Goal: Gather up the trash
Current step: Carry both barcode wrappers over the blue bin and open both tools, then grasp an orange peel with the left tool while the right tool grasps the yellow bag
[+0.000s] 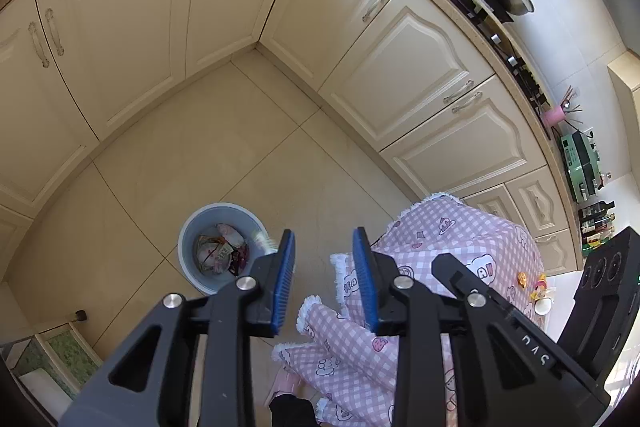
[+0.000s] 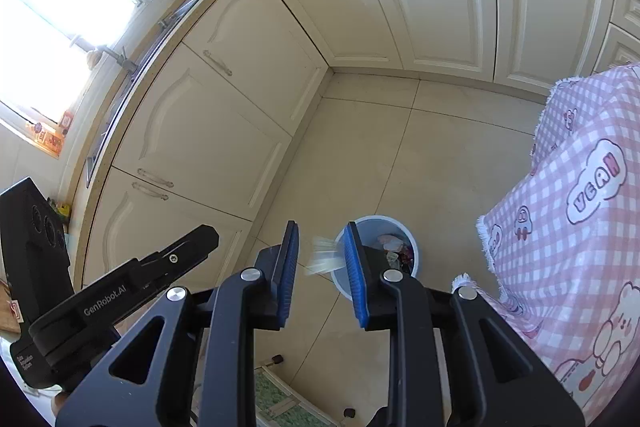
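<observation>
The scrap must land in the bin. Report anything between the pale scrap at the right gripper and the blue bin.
Nothing visible. The blurred pale scrap is loose between the open right gripper pads, right at the blue bin rim. The bin has no lid; the pink tablecloth hangs off to one side.

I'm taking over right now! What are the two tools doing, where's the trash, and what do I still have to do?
Left tool: open, nothing between its pads.
Right tool: open; a blurred clear wrapper sits loose between its pads, above the bin's edge.
Blue bin stands on the floor beside the pink checked tablecloth, already holding wrappers.
Left to do: small bits lie on the tablecloth; collect them.
</observation>
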Tool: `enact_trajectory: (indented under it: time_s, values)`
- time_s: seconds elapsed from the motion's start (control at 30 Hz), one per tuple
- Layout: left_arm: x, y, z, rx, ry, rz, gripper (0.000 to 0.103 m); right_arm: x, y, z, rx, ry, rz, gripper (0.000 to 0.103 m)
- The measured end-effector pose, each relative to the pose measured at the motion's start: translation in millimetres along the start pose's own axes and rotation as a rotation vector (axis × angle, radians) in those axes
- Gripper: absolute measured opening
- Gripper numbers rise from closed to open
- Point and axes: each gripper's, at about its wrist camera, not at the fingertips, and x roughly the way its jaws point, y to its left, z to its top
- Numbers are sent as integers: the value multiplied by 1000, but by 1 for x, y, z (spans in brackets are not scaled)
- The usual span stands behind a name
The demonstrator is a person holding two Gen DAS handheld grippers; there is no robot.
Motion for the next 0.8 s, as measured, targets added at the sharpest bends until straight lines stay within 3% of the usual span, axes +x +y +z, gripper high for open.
enact_trajectory:
  time_s: [0.23,0.4,0.63,0.8]
  values:
    - [-3,-24,-1,55,8,-21,29,-19,-11,-2,24,-32,-6,23]
    - [0,-64,-9,122,24,-49,29,-48,-35,-2,67,-79,-22,24]
    - [17,-156,-36,252,61,-102,29,-98,-101,2,157,-156,-69,27]
    - [47,-241,-72,343,102,-123,34,-143,-181,4,233,-206,-126,28]
